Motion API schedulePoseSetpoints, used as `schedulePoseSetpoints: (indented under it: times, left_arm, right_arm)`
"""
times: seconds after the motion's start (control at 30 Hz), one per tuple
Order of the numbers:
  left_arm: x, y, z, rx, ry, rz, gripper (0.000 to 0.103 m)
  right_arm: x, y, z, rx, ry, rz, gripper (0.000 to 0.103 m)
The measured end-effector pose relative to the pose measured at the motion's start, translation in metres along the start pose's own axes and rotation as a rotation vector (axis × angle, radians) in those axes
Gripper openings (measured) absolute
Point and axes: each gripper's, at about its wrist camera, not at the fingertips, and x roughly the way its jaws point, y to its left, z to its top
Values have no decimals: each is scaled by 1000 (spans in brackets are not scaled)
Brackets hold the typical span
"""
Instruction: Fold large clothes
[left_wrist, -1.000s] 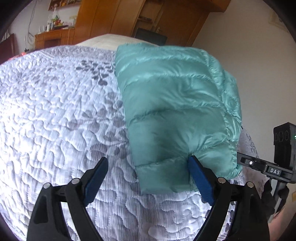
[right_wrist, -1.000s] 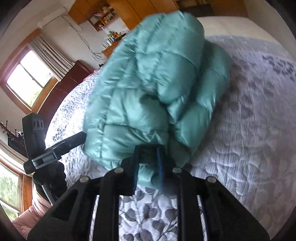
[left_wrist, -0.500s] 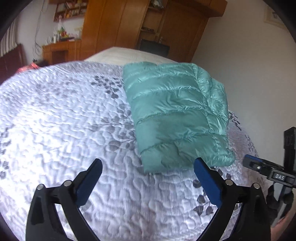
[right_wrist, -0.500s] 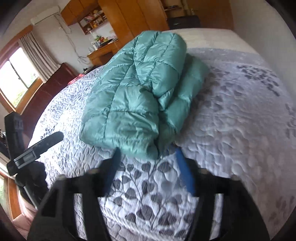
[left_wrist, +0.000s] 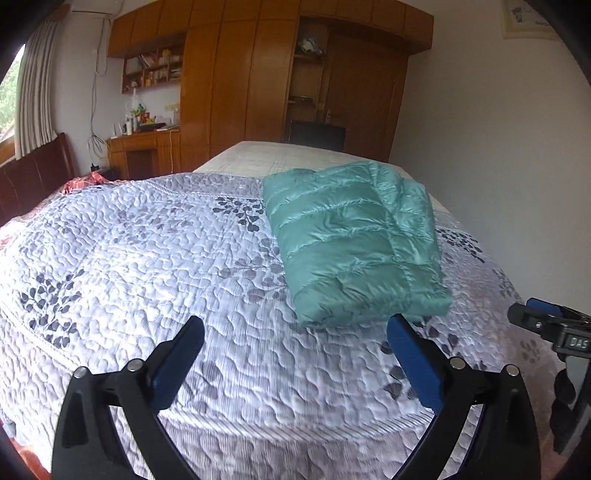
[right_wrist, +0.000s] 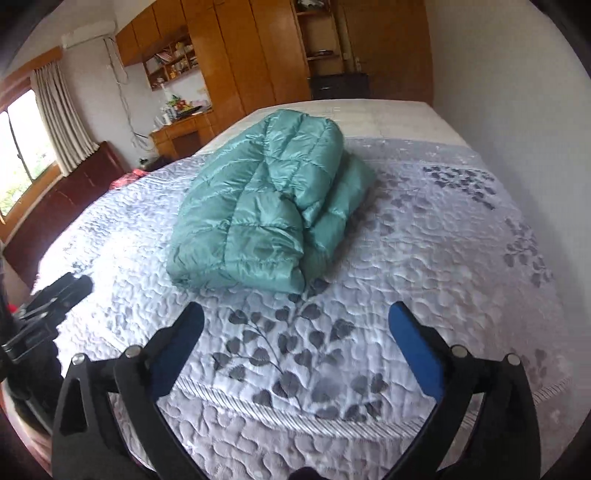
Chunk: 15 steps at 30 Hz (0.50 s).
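Bed (left_wrist: 147, 258) fills both views, covered by a pale quilted spread with grey leaf print. Wooden wardrobe wall (left_wrist: 236, 81) stands behind it, desk (left_wrist: 144, 147) with clutter to the left, curtained window (right_wrist: 22, 155) at far left.

Teal puffer jacket (left_wrist: 351, 240) lies folded in a compact rectangle on the spread, toward the far right part of the bed from the left wrist view. Right wrist view shows the jacket (right_wrist: 266, 206) as 2 stacked layers, open fold edge facing the camera.

Left tongs (left_wrist: 295, 332) spread wide, nothing between them, hovering over the spread just short of the jacket's near edge, not touching it.

Right tongs (right_wrist: 295, 321) also wide, holding nothing, above the leaf print, clear of the jacket.

Each tool shows at the other view's edge: right one (left_wrist: 554, 328), left one (right_wrist: 48, 302).
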Motion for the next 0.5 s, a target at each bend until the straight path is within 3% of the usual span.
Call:
schedulePoseSetpoints:
  times: [0.27, 0.5]
  left_arm:
    - [-34, -8, -9, 10, -26, 39, 99]
    - [-53, -19, -19, 48, -52, 127, 99]
  right_arm:
    - [-24, 2, -8, -6, -30, -35, 99]
    - [-38, 2, -16, -10, -45, -37, 99]
